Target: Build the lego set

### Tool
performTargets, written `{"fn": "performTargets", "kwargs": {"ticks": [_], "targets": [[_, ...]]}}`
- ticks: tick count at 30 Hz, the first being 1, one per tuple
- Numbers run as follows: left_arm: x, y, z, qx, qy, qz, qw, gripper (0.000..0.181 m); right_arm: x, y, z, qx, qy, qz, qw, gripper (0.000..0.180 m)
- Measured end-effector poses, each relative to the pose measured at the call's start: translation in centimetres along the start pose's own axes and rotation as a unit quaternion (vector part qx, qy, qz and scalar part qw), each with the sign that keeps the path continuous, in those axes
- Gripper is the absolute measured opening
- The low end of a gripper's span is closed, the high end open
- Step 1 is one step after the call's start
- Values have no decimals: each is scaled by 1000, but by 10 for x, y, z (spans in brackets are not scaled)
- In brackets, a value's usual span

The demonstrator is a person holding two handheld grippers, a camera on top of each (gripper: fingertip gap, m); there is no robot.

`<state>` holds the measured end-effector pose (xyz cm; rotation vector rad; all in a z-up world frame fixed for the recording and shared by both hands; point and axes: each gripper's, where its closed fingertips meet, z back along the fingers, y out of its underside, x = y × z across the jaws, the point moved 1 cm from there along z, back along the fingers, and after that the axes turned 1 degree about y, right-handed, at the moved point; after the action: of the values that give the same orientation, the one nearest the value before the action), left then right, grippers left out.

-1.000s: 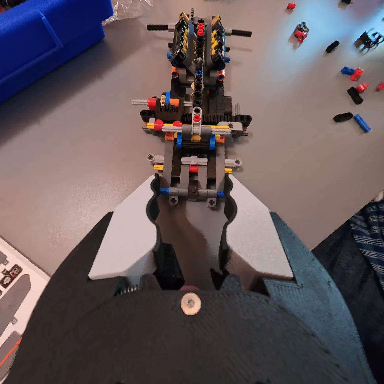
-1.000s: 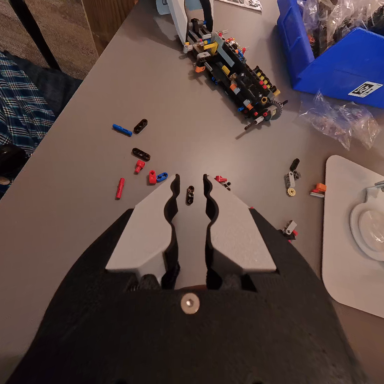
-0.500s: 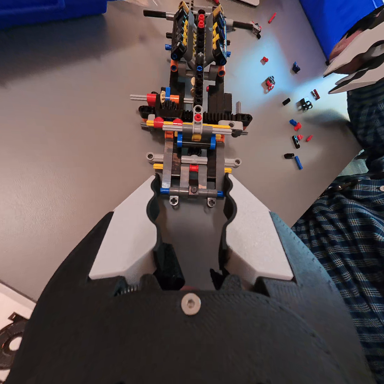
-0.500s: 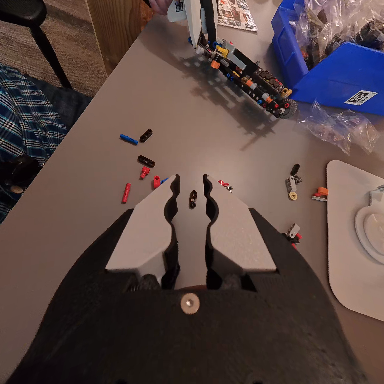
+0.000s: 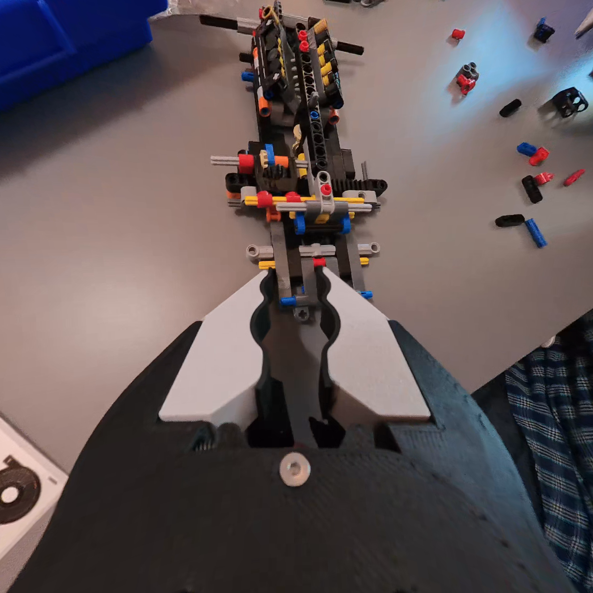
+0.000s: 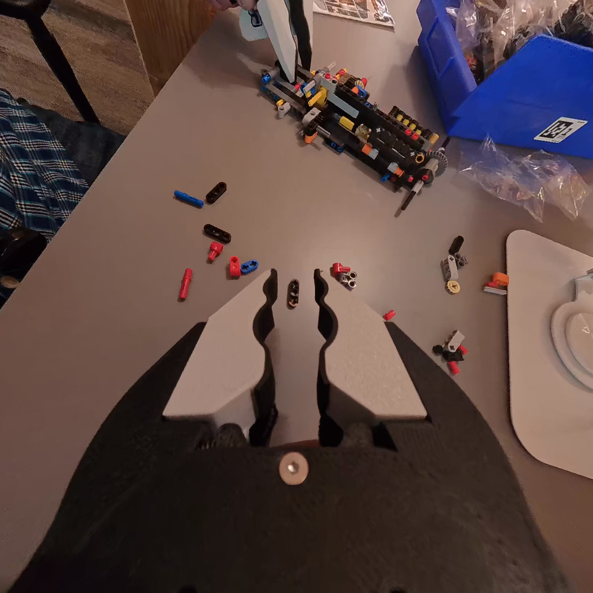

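Observation:
The long lego chassis [image 5: 305,160] lies on the grey table, its near end between my left gripper's fingers. My left gripper [image 5: 293,272] is shut on the left rail of the chassis's near end. The right wrist view shows the chassis [image 6: 353,122] flat on the table with the left gripper [image 6: 288,48] standing on its far end. My right gripper [image 6: 294,272] is open a little and holds nothing. It hovers low over a small black piece [image 6: 293,292] that lies on the table between its fingertips.
Loose red, blue and black pieces [image 6: 218,232] lie left of my right gripper, more on the right [image 6: 451,268]. A blue bin [image 6: 513,96] and plastic bags [image 6: 519,183] stand behind. A white tray [image 6: 545,353] is at right. A person's plaid clothing [image 5: 552,417] is at the table edge. Across from one pair of fingers to the other is roughly 25 cm.
My left gripper held the chassis across its full width and lifted it. Now the chassis is back on the table and the fingers are closer together on its left rail. The right gripper barely moved.

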<state>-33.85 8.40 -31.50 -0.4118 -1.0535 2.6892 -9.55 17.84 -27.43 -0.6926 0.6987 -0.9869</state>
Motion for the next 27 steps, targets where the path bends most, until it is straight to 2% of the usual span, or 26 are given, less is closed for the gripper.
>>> {"fn": "performTargets", "kwargs": {"ticks": [6,12,18,27], "targets": [[-5,1,3,-9,-5,8,1000,29,-2,6,-5,8,-1,-6,1000,20],[0,-5,1,-14,-13,13,1000,47,-4,11,-6,10,0,-10,1000,20],[4,-6,-5,-9,-4,10,1000,50,-8,13,-4,6,5,-16,1000,20],[-4,-12,7,-39,-11,7,999,64,-25,20,26,22,50,-30,998,24]]}}
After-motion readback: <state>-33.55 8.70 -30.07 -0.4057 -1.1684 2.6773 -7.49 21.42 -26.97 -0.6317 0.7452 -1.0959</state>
